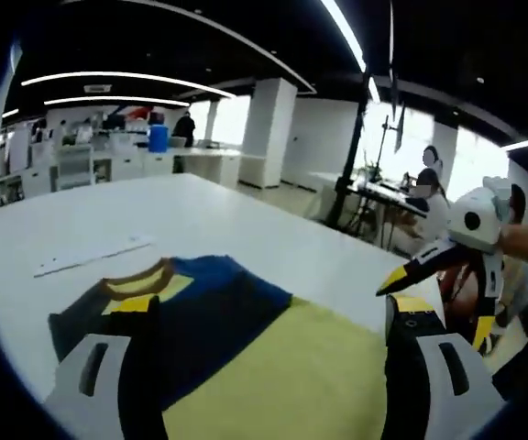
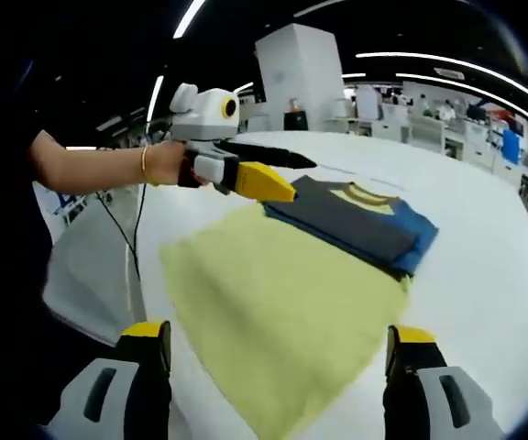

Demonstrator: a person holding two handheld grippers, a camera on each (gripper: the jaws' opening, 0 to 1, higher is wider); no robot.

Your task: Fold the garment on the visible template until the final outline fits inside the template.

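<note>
One garment (image 2: 291, 293) on counter (image 2: 484, 238), long axis running away from my spread, empty right tongs (image 2: 278, 367); left tongs (image 1: 259, 371) likewise spread.

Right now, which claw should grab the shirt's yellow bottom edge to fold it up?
Probably the right claw. Its open jaws straddle the yellow bottom end of the shirt right below it. The left claw hovers open over the dark collar end, farther from that edge.

White table (image 1: 200, 215), blue bin (image 1: 159, 138), seated person (image 1: 429, 188) behind.
</note>
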